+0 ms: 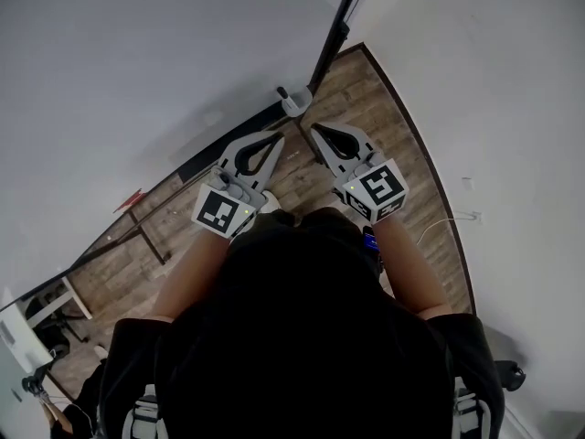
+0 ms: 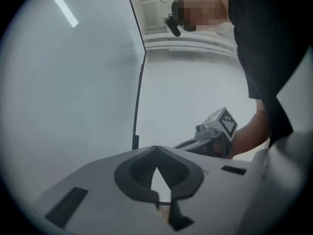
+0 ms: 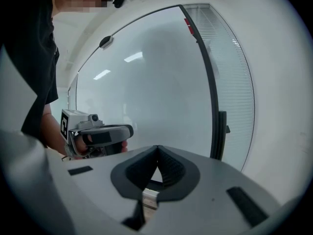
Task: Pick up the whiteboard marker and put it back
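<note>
The whiteboard marker cannot be picked out for sure in any view. Just ahead of the 2 gripper tips, at the foot of a black pole (image 1: 334,35), sits a small pale object (image 1: 295,104) with a dark stub on top, but it is too small to tell if this is the marker. Neither gripper carries it. The left gripper (image 1: 274,138) has its jaws pressed together at the tips with nothing between them, and the right gripper (image 1: 317,130) is the same, closed and empty. The 2 grippers are held side by side in front of the person, near each other but apart, their tips leaning toward one another (each one shows in the other's camera, with a hand around its handle). To the left of the left gripper stands a large glossy white board (image 1: 137,62). Under both grippers is a wooden floor (image 1: 384,126), and to the right of the right gripper there is a pale wall (image 1: 512,108).
</note>
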